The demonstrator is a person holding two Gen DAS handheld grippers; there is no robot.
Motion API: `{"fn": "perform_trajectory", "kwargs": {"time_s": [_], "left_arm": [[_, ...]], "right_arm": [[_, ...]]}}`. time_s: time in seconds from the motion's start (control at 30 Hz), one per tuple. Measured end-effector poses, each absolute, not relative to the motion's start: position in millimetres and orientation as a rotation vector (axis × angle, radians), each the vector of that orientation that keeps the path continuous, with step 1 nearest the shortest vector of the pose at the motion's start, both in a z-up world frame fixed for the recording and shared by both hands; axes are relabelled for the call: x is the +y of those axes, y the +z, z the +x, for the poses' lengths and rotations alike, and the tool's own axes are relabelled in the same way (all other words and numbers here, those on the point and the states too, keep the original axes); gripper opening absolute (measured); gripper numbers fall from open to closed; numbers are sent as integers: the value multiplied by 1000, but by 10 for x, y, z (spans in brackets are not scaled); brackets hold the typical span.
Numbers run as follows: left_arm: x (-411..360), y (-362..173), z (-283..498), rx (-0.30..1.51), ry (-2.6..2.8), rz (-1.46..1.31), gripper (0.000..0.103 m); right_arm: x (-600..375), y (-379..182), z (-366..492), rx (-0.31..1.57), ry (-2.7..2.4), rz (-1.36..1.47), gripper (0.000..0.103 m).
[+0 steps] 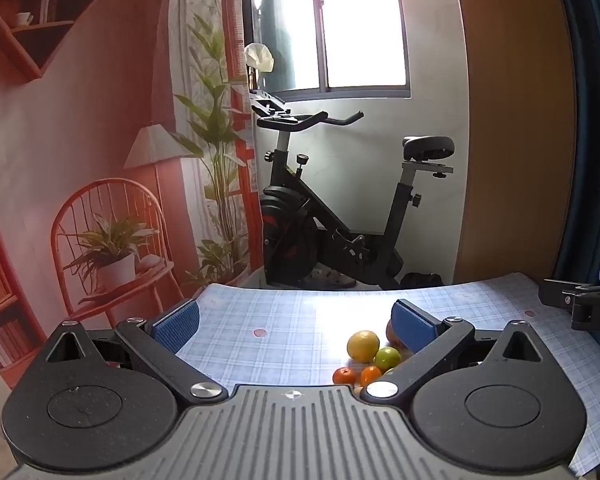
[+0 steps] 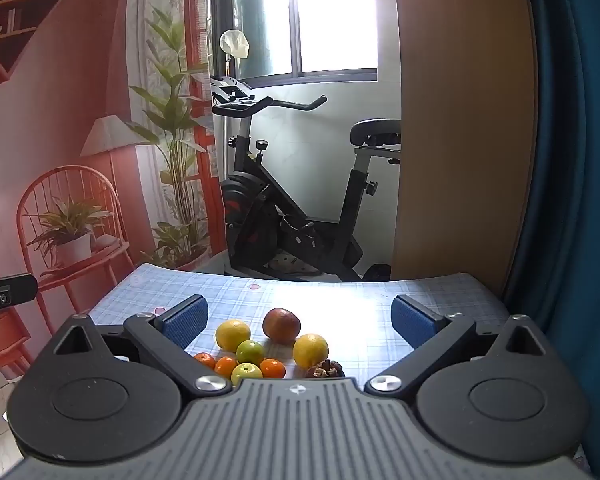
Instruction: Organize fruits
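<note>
Straight ahead, a table covered in a pale blue plaid cloth with small pink motifs fills the foreground, glare from the window washing out its middle. On it the fruit sits clustered together: a red apple, two yellow lemons, two green apples, three small oranges, and a brown shrivelled item I cannot identify at the near edge. The right gripper hovers above the pile with its blue-padded fingers spread wide and nothing between them; the left gripper is equally wide apart and empty, the fruit showing by its right finger. Beyond the table stands a black exercise bike, flanked by a printed backdrop of a chair, plants and lamp, a wooden panel and a dark teal curtain.
</note>
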State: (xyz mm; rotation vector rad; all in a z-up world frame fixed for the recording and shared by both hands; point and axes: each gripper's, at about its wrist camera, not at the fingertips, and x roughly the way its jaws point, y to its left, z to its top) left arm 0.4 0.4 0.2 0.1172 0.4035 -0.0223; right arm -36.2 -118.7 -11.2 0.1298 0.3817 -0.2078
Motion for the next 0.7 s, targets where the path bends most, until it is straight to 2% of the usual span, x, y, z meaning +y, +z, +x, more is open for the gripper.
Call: {"fn": "perform_trajectory", "kwargs": {"time_s": [0.7], "left_arm": [[-20,20,-110,350,-11,114,103]], "right_arm": [[-1191,-126,-420,370,-206,142,100]]}}
